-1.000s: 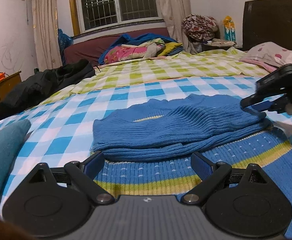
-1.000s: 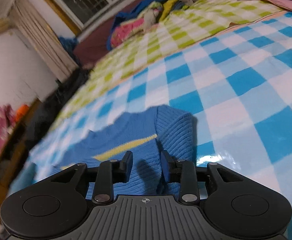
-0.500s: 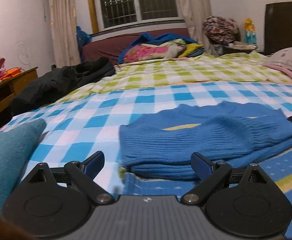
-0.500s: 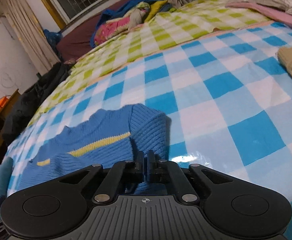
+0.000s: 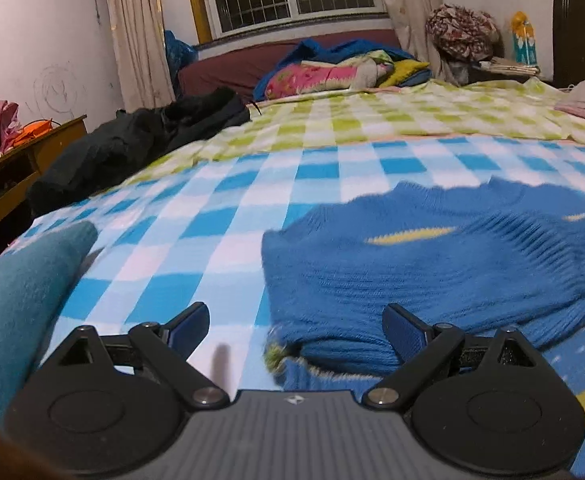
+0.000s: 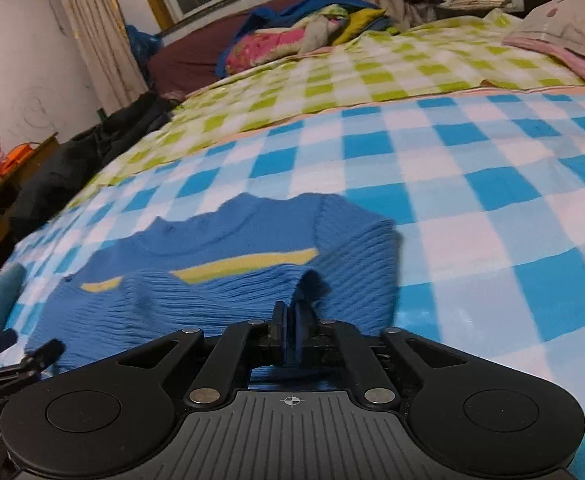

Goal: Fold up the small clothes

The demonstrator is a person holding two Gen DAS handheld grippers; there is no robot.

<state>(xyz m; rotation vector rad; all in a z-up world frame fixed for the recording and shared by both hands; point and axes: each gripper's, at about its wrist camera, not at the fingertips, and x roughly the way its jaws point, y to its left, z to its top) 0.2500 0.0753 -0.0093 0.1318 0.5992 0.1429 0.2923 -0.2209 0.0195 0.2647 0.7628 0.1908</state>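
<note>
Crosswise, blue sweater [image 6: 220, 292] long axis left-right, neckline pointing toward window.

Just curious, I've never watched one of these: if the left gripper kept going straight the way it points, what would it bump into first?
Probably the left edge of the blue knitted sweater, which lies just ahead between the open left gripper fingers; depth is hard to judge, so it could touch the blue checked blanket first.

Blue ribbed knit sweater [image 5: 432, 276], small, lying flat on the blue-and-white checked bed cover; sides folded inward over the body, the layers stacked at the near left corner; yellow stripe [image 6: 248, 266] showing in the gap between the folded parts; scalloped far edge; near hem with yellow-green band and pale dots; right-hand fold raised into a small peak.
</note>
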